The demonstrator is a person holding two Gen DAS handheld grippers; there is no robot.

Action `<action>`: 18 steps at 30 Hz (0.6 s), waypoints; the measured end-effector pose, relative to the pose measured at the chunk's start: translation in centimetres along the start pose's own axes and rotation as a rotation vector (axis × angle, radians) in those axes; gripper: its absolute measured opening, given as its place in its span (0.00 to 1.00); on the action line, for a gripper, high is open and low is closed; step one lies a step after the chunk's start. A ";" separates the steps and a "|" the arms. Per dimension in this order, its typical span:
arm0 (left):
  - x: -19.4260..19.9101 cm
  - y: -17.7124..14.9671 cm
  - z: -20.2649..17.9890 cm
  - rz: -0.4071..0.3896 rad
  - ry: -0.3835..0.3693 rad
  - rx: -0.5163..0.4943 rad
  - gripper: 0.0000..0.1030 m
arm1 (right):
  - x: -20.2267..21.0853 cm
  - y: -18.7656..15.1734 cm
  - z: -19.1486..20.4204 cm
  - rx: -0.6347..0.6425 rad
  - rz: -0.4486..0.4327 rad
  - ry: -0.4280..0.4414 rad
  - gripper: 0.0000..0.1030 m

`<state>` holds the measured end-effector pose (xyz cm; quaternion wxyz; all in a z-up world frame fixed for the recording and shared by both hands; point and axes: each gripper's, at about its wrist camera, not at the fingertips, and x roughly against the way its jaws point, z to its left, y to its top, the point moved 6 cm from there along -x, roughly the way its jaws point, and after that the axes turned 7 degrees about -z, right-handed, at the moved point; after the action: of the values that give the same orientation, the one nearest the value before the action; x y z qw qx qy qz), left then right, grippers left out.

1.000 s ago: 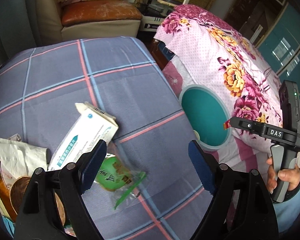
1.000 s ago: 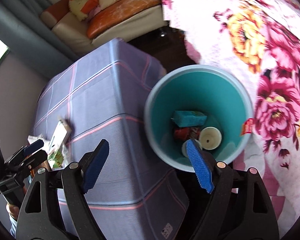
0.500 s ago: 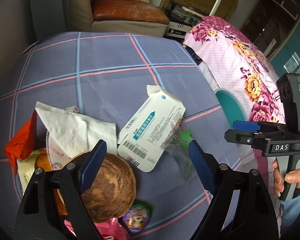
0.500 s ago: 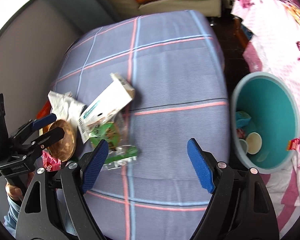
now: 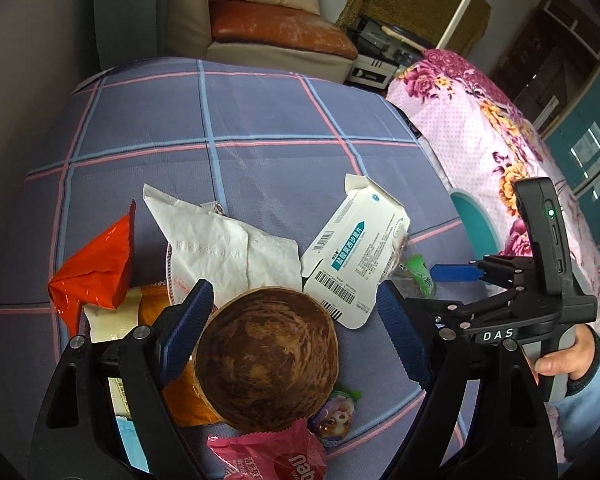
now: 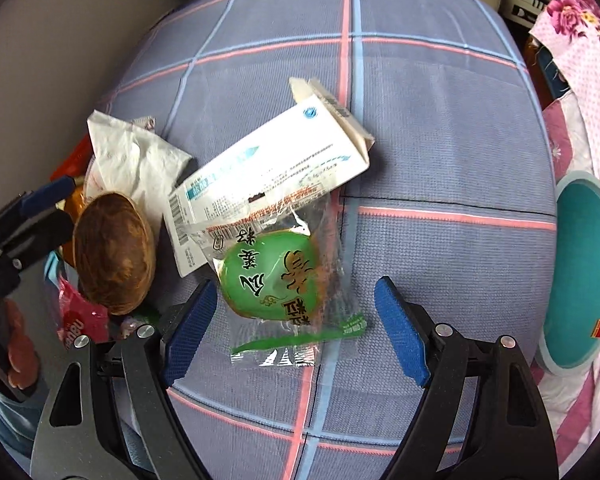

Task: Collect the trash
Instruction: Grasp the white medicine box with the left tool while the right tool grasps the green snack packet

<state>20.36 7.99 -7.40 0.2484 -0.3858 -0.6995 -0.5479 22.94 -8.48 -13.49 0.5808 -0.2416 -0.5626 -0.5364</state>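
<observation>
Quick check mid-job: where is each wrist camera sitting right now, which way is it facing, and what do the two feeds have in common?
Left wrist: on the left gripper, angled down over the brown bowl; its open jaws, plus the right gripper and hand, show.
Right wrist: on the right gripper, looking steeply down at the green snack packet; open jaws, and the left gripper at the picture's left edge.
Shared: bowl, white carton, plaid cloth, teal bin.
</observation>
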 end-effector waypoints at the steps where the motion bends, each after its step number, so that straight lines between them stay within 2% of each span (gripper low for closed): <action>1: -0.1 0.0 0.0 0.003 0.000 -0.003 0.82 | -0.2 -0.1 0.1 0.016 -0.002 -0.014 0.75; 2: -0.3 0.1 0.0 0.005 0.001 -0.005 0.82 | -0.2 -0.1 0.0 0.031 -0.007 -0.024 0.74; 3: -0.4 0.1 0.0 0.006 0.002 -0.007 0.82 | -0.1 -0.1 -0.1 0.045 -0.017 -0.034 0.57; 4: -0.5 0.2 0.0 0.008 0.004 -0.009 0.82 | -0.1 -0.2 -0.2 0.044 -0.016 -0.029 0.54; 10: -1.2 0.7 -0.8 0.023 0.009 -0.043 0.82 | 1.8 0.0 -3.1 -0.041 -0.058 0.004 0.52; 18: -5.3 0.9 -5.4 0.121 -0.006 -0.229 0.82 | 5.1 0.6 -7.8 -0.157 -0.145 -0.003 0.52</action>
<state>23.73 1.44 -9.49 0.2331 -0.4550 -0.6084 -0.6070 25.48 -17.04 -10.56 0.5189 -0.2457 -0.5356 -0.6193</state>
